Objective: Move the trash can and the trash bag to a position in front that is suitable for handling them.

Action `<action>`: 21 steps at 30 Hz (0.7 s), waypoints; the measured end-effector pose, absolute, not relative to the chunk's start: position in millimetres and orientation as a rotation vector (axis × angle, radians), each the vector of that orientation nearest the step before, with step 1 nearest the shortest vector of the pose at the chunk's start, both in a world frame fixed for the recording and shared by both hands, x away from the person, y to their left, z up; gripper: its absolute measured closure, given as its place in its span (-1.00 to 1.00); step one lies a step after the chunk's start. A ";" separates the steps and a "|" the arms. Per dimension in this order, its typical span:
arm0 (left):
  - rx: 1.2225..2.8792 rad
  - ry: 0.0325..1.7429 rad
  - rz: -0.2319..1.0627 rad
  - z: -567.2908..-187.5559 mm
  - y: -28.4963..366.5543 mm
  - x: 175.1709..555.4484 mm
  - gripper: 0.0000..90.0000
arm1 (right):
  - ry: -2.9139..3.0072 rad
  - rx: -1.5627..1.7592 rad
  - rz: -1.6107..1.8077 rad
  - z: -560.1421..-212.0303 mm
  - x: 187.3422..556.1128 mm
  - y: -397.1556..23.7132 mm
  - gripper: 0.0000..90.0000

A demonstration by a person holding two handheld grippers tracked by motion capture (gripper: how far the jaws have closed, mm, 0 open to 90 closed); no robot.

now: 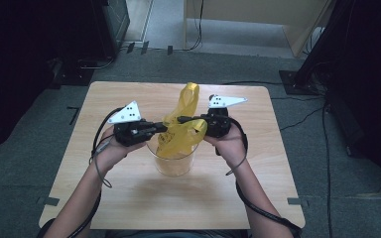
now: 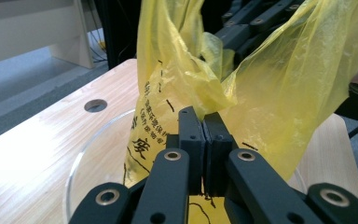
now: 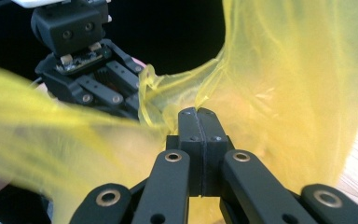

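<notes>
Both grippers' jaws clamped on yellow bag [image 1: 182, 130] film from opposite sides, above clear cup [image 1: 174, 163].

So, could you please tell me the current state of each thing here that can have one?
Thin yellow plastic bag: sitting in the container, top standing up, pinched from both sides.
Clear round plastic container: upright on the table, bag inside.
Left gripper: shut on the bag's edge.
Right gripper: shut on the bag's opposite edge.
Light wooden table: bears the container.
</notes>
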State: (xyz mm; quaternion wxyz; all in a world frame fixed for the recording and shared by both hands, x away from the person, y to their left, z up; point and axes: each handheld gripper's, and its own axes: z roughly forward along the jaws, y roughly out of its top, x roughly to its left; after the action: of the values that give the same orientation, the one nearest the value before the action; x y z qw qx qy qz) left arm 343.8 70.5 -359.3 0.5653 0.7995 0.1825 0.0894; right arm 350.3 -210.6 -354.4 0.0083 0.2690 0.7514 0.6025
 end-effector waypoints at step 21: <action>1.813 0.618 0.219 -364.4 117.8 358.0 0.98 | 2.316 1.011 1.735 -355.9 355.4 -261.2 1.00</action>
State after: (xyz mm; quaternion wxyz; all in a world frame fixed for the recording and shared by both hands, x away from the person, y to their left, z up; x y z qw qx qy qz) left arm 358.0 117.8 -364.4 0.5704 0.7724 0.2634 0.0933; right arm 355.4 -261.2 -355.9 0.0383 0.3296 0.7551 0.5655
